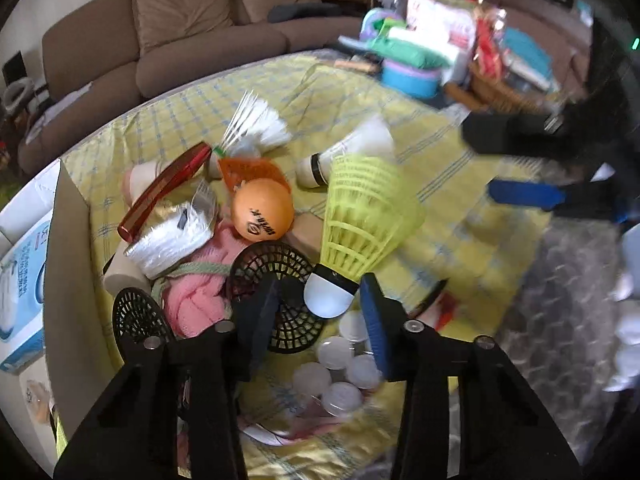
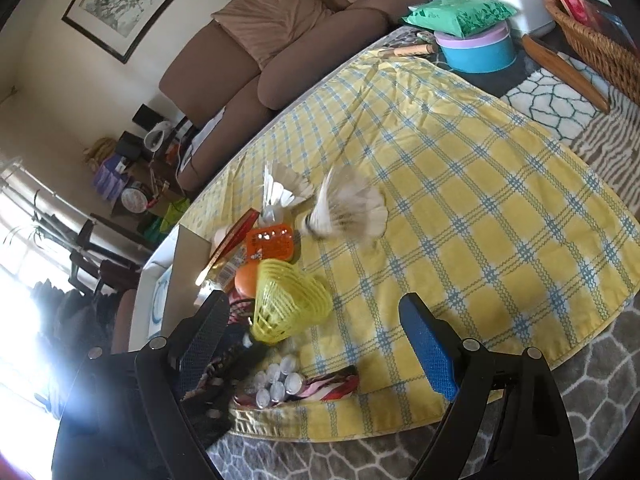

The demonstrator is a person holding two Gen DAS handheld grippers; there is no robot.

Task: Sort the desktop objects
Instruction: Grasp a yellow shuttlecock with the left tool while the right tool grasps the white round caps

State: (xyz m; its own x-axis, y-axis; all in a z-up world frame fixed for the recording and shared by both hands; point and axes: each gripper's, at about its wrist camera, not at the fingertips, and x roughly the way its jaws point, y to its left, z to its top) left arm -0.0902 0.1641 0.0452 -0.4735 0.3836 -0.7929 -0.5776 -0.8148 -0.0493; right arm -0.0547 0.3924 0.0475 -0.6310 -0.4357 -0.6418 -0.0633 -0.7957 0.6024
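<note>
My left gripper (image 1: pixel 320 300) is shut on the white cork of a yellow plastic shuttlecock (image 1: pixel 360 216) and holds it upright above the pile; it also shows in the right wrist view (image 2: pixel 286 304). A white feather shuttlecock (image 1: pixel 348 152) lies on the yellow checked cloth (image 1: pixel 460 216); it looks blurred in the right wrist view (image 2: pixel 344 212). A second feather shuttlecock (image 1: pixel 256 124) lies behind an orange ball (image 1: pixel 262 214). My right gripper (image 2: pixel 316 344) is open and empty above the cloth's near edge; it shows at the right in the left wrist view (image 1: pixel 500 168).
The pile holds a red case (image 1: pixel 164 192), a white thread pack (image 1: pixel 168 240), pink cloth (image 1: pixel 204 276), black mesh discs (image 1: pixel 280 276) and several white caps (image 1: pixel 340 368). A cardboard box wall (image 1: pixel 68 280) stands left. A blue tub (image 2: pixel 476 52) and wicker basket (image 2: pixel 592 40) stand far right.
</note>
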